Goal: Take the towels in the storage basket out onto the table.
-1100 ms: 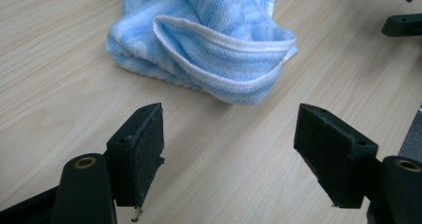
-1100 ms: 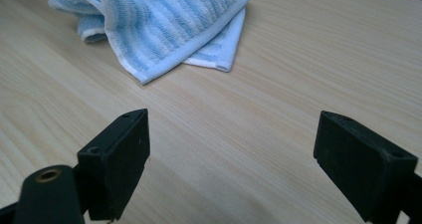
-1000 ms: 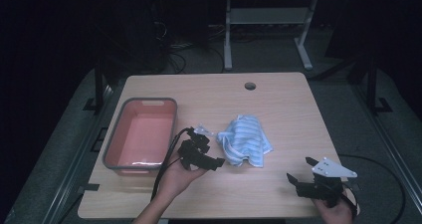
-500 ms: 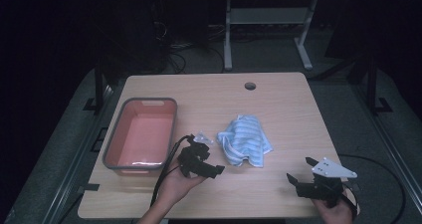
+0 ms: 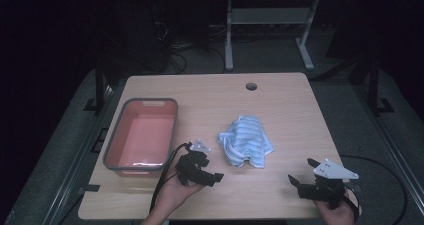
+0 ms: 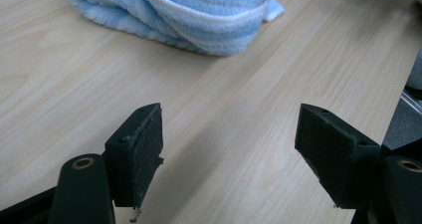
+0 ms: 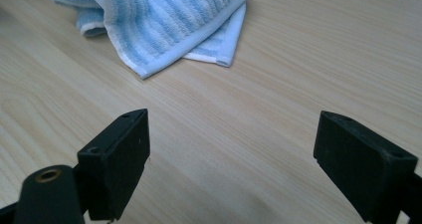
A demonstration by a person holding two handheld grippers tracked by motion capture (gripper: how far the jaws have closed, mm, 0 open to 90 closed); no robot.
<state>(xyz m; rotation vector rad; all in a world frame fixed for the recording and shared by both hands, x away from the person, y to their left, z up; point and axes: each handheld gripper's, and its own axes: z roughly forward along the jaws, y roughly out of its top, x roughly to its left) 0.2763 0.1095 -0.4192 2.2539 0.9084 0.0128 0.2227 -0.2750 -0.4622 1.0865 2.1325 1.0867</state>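
Since a second ago, the left gripper (image 5: 214, 171) has been drawn back toward the near table edge, away from the towel (image 5: 246, 141); the right gripper (image 5: 304, 173) has stayed put. Both are held low over the wooden table (image 5: 280, 105), jaws spread wide apart and empty. The holding hands are cut off by the bottom edge of the high view. The crumpled, ribbed, blue-and-white striped towel is seen lying mid-table, right of a pink tub (image 5: 142, 135) with a grey rim.
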